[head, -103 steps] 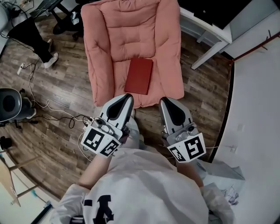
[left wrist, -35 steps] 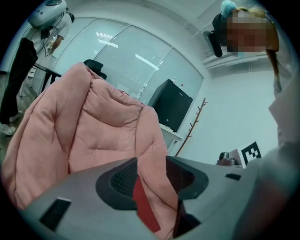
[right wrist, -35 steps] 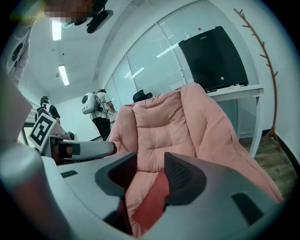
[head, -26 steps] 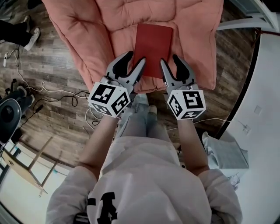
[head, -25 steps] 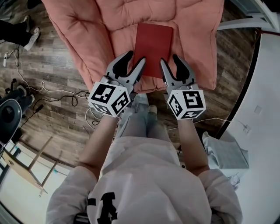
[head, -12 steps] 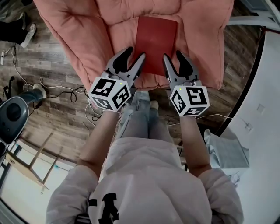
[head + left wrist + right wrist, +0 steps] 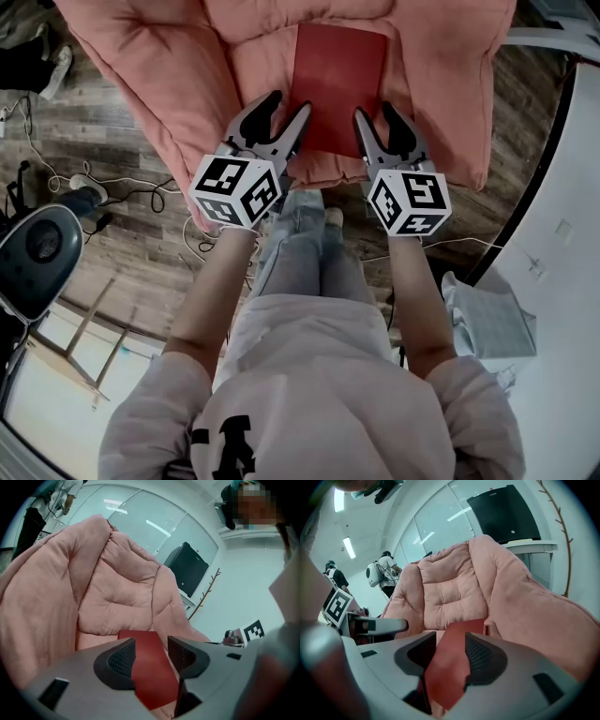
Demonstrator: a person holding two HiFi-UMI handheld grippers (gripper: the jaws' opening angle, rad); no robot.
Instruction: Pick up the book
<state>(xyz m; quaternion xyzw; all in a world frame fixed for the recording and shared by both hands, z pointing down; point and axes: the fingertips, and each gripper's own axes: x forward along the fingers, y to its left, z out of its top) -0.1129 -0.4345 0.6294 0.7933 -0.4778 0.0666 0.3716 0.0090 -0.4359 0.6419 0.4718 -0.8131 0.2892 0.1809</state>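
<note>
A person (image 7: pixel 319 394) in a light shirt and jeans, seen from above, stands at the front edge of a large pink cushion (image 7: pixel 178 84) that lies on a wood floor (image 7: pixel 131 225). Each hand holds a gripper with a marker cube at its back.

A dark red book (image 7: pixel 337 80) lies flat on the cushion's seat, roughly midway between its padded left and right sides. The book's near short edge faces the cushion's front edge.

The left gripper (image 7: pixel 288 103) points forward and somewhat down at the book's near left corner. Its jaws are spread and have just been opening wider. In the left gripper view the red cover shows in the gap between the two ribbed pads, and neither pad presses on it. From above, its inner finger overlaps the book's left edge, and its outer finger is over bare cushion.

The right gripper (image 7: pixel 374 111) points the same way at the book's near right corner. Its jaws are also spread. In the right gripper view the book shows in the gap between the pads, which do not pinch it. From above, its inner finger sits at the book's right edge, and its outer finger is over the cushion.

The two grippers are side by side, with the book's near edge between them.
</note>
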